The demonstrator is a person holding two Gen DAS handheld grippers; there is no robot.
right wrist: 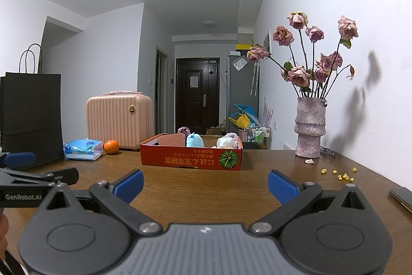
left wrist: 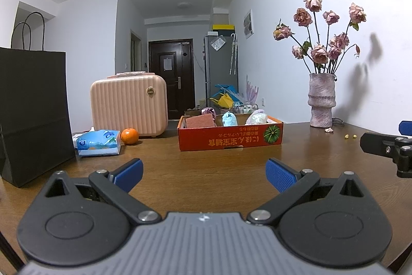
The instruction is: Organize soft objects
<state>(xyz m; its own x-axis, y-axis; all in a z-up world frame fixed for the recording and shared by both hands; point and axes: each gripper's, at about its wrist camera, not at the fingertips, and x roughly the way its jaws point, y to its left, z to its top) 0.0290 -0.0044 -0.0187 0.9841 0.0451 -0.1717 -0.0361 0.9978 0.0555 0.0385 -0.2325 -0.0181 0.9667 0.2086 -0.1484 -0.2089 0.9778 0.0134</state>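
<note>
Both tongs, left tongs (left wrist: 203, 173) and right tongs (right wrist: 204, 184), stood spread wide and empty above the near edge of the desk (left wrist: 231, 172), side by side. Straight ahead, toward the far edge, sat the red cardboard box (left wrist: 230, 137), its long side facing them. Inside were a blue plush toy (left wrist: 229, 118), a pale fluffy toy (left wrist: 257, 117), a coarse pinkish sponge (left wrist: 200, 121) and a mauve fabric rose (left wrist: 208, 111). Neither arm looked clearly nearer.

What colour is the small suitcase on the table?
The suitcase is pale pink with vertical ribs and a round gold lock; the left wrist view shows it best.
</note>
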